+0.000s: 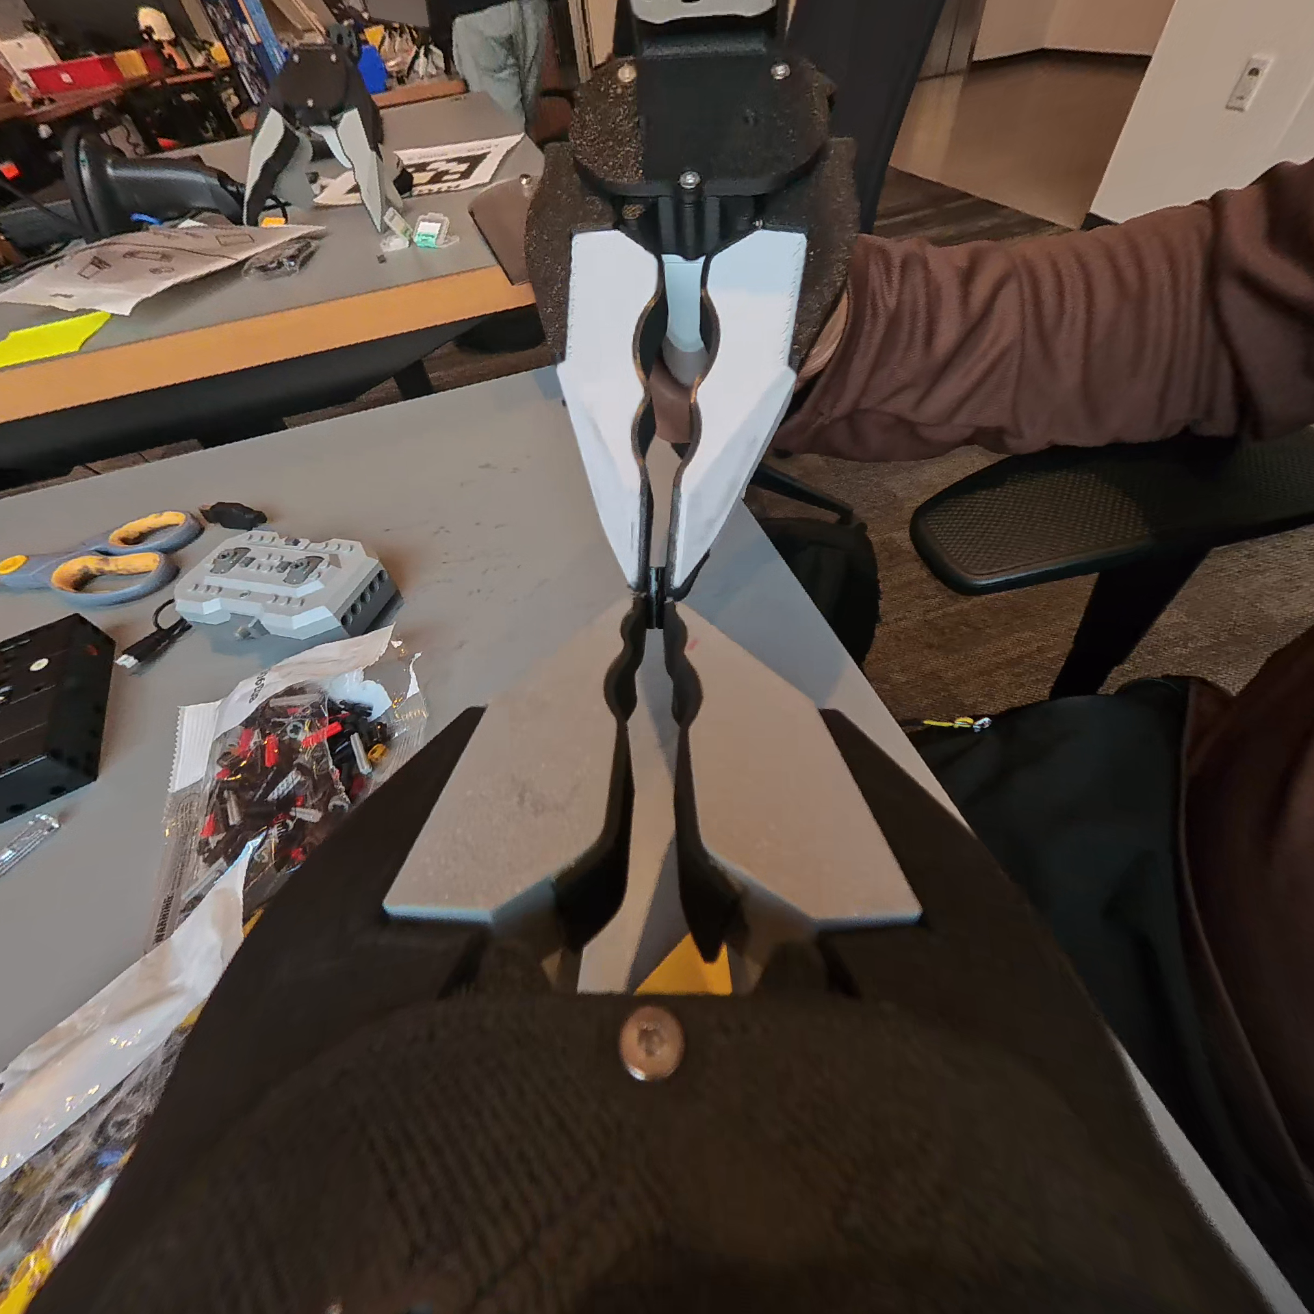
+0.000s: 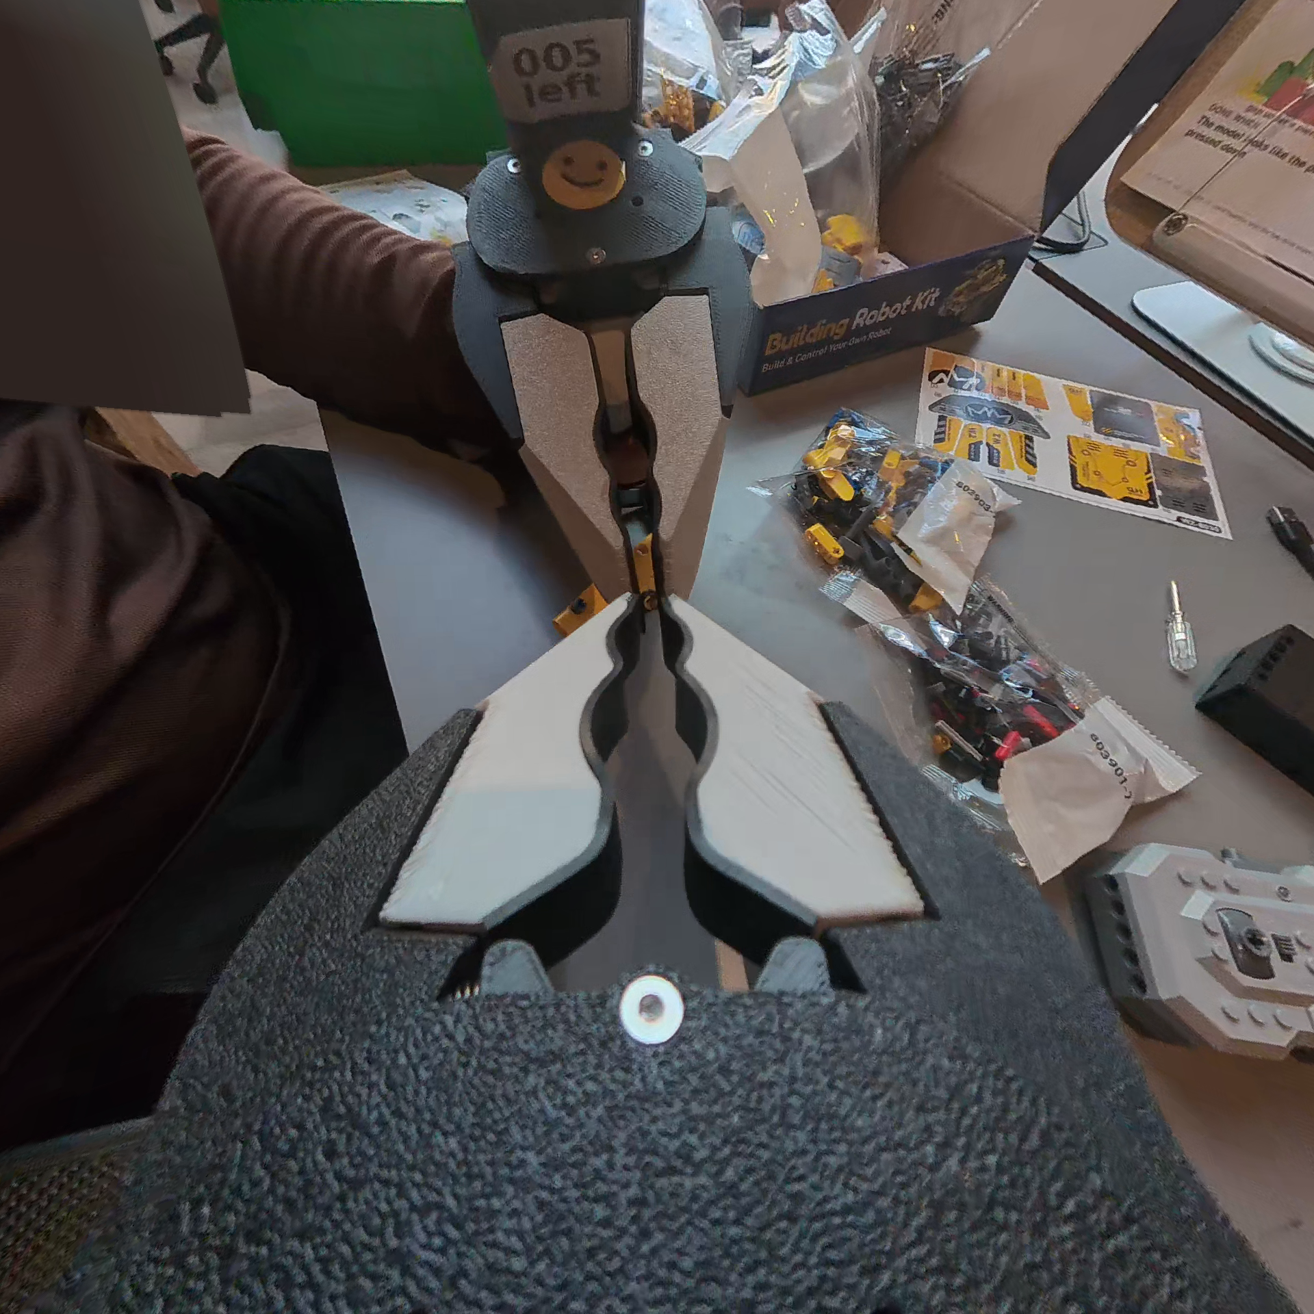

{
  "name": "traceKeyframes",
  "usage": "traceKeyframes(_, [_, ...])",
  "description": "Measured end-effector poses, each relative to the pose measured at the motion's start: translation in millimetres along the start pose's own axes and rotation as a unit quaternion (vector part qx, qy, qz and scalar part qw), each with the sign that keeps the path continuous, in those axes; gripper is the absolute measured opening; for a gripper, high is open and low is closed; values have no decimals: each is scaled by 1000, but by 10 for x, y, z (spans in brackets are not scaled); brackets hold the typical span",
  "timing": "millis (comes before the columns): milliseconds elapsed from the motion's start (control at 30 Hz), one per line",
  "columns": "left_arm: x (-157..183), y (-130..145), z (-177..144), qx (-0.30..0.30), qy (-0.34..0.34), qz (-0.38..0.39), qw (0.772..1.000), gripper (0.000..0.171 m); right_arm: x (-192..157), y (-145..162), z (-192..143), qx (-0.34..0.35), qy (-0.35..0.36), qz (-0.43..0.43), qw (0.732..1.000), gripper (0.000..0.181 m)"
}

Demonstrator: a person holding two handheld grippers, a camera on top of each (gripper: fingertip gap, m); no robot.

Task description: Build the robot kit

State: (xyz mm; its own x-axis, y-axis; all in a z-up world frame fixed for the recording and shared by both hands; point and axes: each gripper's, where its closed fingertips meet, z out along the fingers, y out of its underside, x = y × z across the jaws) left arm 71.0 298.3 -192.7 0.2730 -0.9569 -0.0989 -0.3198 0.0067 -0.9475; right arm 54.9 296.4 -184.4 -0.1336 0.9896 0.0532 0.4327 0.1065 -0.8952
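**Tip to tip over the grey bench**

Left gripper and right gripper both pinched shut on one small black part, fingertips meeting right above the grey bench edge. Clear bag of black-and-red pieces left of that part.

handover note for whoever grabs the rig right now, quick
Left gripper: fingers shut on a yellow part.
Right gripper: fingers shut on a small black piece.
The two grippers meet tip to tip above the table edge; whether the piece is seated in the yellow part cannot be told.
Parts bags and a grey block lie on the table, untouched.
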Motion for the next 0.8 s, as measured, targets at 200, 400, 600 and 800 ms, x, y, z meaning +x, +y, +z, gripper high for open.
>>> traceKeyframes(200, [-1,-15,-20,11,15,-32,999,2,-3,-39,11,20,5,6,1000,5])
traceKeyframes(400, [7,-23,-33,22,30,-57,998,2,-12,-64,25,56,-26,60,996,5])
traceKeyframes(600, [-59,-56,-66,39,21,-72,996,2,53,-118,38,110,-36,100,988,4])
traceKeyframes(800, [-92,-114,-98,59,22,-92,994,2,84,-191,32,118,-17,104,987,4])
